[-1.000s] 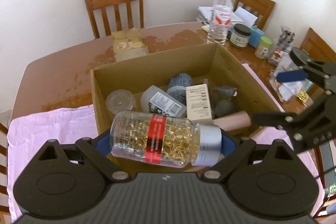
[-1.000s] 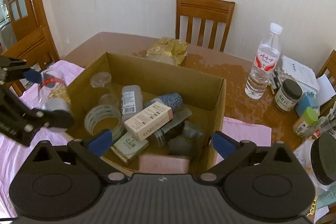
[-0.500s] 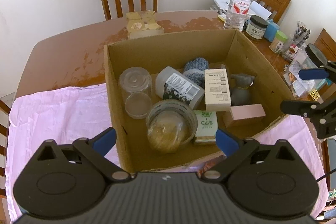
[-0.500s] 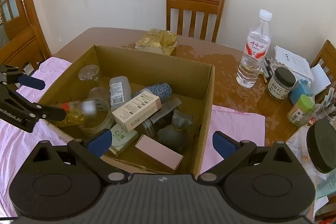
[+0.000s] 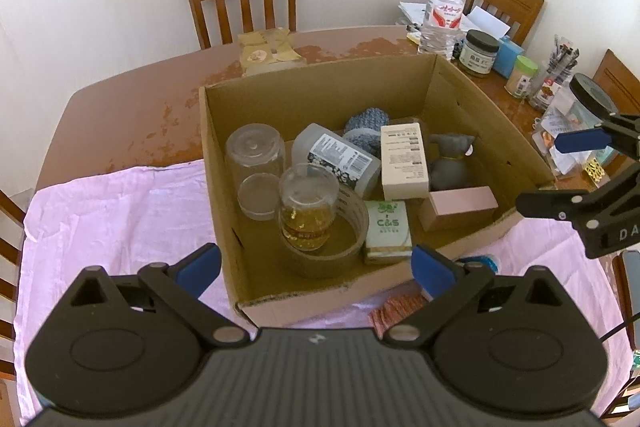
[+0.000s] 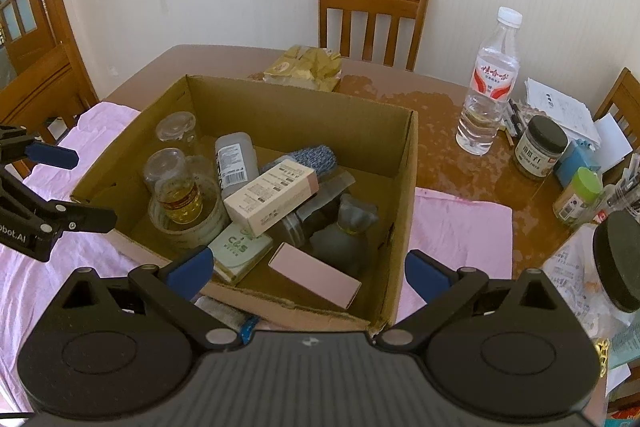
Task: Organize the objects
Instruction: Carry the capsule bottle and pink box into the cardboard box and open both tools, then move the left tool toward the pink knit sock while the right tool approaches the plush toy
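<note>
Capsule bottle [image 5: 306, 213] sits upside down inside the tape roll [image 5: 344, 231], near-left part of the cardboard box [image 5: 320, 75]. Left gripper [image 5: 316, 265] spread wide, nothing between the jaws, hovering over the box's near edge. Right gripper [image 6: 306, 267] also wide, empty, likely waiting its turn.

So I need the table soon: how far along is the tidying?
Done: the capsule bottle sits inside the tape roll in the box. In hand: nothing; left gripper and right gripper are open. Left: a water bottle and jars remain on the table.
</note>
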Demonstrator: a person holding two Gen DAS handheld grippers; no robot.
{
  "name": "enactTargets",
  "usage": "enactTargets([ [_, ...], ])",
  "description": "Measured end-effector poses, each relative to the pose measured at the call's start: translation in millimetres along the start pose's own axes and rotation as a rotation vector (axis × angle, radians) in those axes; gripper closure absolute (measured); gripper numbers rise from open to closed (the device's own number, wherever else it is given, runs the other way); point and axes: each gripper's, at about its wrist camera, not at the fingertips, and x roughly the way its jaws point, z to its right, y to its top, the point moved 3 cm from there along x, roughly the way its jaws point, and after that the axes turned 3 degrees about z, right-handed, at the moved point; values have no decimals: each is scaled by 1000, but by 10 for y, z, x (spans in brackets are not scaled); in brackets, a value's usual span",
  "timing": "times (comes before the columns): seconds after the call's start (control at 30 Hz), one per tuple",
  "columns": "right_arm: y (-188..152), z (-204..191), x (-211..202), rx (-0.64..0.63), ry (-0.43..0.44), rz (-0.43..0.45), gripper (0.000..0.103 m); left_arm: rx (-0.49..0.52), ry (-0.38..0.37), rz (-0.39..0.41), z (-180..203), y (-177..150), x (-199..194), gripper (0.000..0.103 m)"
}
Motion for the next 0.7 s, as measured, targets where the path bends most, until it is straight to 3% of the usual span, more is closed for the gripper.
enactTargets([
  [0.33,-270,-73,-12,-4,-14,-15,0,11,18,17,112,-268,-80,2],
  [0.7,-781,-217,121,21,23,-63,0,56,95,19,259,-694,-65,1],
])
